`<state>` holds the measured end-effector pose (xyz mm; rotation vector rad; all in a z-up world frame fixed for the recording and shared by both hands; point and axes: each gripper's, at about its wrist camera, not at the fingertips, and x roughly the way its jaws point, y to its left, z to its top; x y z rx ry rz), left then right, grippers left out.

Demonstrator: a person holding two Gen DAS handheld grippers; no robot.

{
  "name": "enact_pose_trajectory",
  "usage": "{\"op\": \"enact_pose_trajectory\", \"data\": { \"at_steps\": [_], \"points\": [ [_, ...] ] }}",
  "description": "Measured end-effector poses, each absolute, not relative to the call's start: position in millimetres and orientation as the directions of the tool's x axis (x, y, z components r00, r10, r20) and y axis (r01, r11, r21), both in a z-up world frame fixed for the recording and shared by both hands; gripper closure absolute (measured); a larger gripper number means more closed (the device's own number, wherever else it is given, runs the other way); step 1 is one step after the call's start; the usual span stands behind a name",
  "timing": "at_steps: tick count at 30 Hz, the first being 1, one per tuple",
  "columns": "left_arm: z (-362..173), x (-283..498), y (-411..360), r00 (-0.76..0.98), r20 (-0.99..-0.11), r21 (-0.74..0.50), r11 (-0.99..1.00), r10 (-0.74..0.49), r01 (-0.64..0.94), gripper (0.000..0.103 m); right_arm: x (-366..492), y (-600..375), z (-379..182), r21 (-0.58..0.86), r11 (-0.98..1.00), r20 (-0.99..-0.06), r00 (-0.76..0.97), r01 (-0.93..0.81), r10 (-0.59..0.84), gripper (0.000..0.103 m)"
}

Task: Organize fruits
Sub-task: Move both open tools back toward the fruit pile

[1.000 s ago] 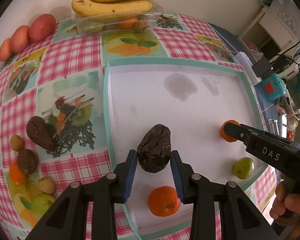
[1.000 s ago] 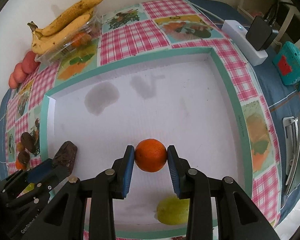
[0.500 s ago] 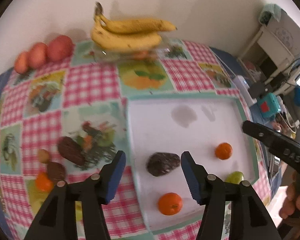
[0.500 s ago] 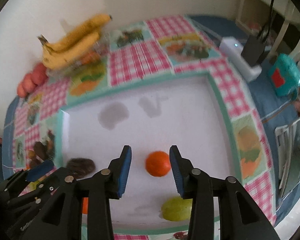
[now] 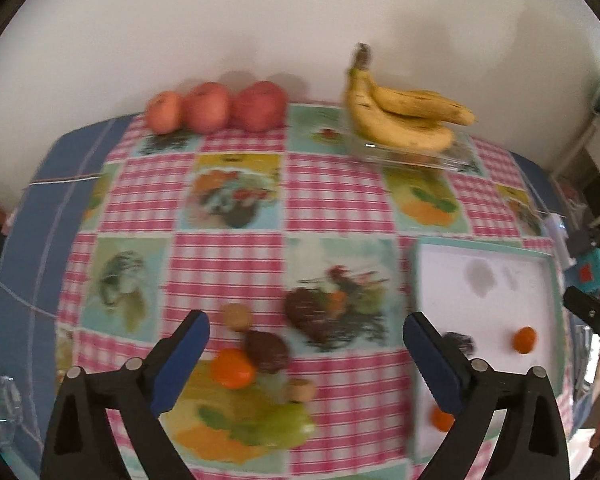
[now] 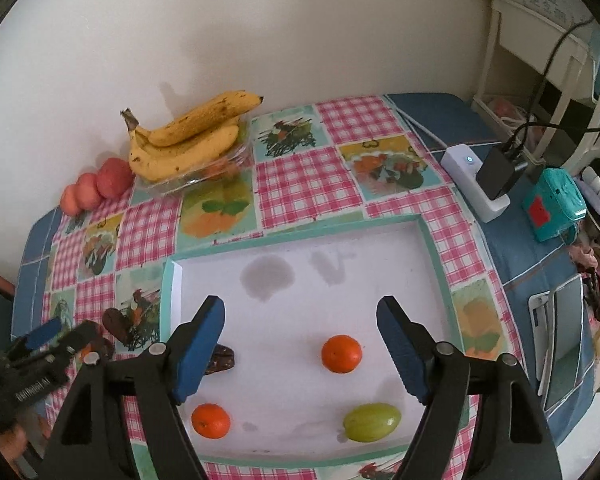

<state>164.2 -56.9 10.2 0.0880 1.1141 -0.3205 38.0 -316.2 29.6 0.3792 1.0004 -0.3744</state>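
The left gripper [image 5: 306,354] has just been opening and now stands spread wide with nothing between its jaws; a second ago it pinched the dark avocado [image 6: 220,358], which now lies on its side on the white tray [image 6: 440,276] near the tray's left rim, apart from the pads; the left wrist view has swung off the tray toward the checked tablecloth [image 5: 320,196], and is blurred; ahead of the spread jaws lie a tangerine [image 5: 233,368], a dark fruit [image 5: 267,351] touching it, a second dark fruit [image 5: 305,315] and two small brown fruits whose kind I cannot tell; the right gripper [image 6: 300,350] has likewise just been opening, its jaws wide and empty; the orange [image 6: 341,353] it clamped a second ago sits free on the tray, lying between the two pads in the view but clear of both; another tangerine [image 6: 211,421] and a green fruit [image 6: 372,422] rest near the tray's front edge as before; bananas [image 6: 188,140] on a clear box [image 6: 204,176] and three apples [image 5: 216,107] stay by the wall
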Motion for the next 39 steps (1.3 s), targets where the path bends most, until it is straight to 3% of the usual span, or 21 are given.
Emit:
{"op": "enact_pose_trajectory", "data": {
  "at_steps": [12, 17, 20, 28, 39],
  "points": [
    [27.5, 172.9, 40.2, 0.495, -0.868, 0.031, 0.991, -0.036, 0.127, 0.0, 66.0, -261.7, 22.2, 0.1, 0.92, -0.87, 0.481, 0.38, -0.104, 0.019],
    [27.0, 175.7, 62.0, 0.497, -0.867, 0.015, 0.996, -0.033, 0.093, 0.0, 77.2, -236.8, 16.9, 0.099, 0.935, -0.871, 0.483, 0.34, -0.083, 0.017],
    [22.9, 177.1, 65.7, 0.485, -0.874, 0.01, 0.996, -0.037, 0.094, 0.0, 85.4, -219.9, 15.3, 0.102, 0.945, -0.87, 0.488, 0.309, -0.065, 0.007],
    [10.6, 183.7, 73.5, 0.471, -0.881, -0.004, 0.998, -0.032, 0.06, 0.0, 103.7, -184.3, 11.4, 0.123, 0.963, -0.874, 0.485, 0.241, -0.01, 0.007],
    [-55.2, 192.7, 77.4, 0.355, -0.933, -0.082, 0.996, -0.063, -0.037, 0.0, 124.9, -146.1, -14.0, 0.12, 0.979, -0.896, 0.444, 0.167, 0.034, 0.007]
  ]
}}
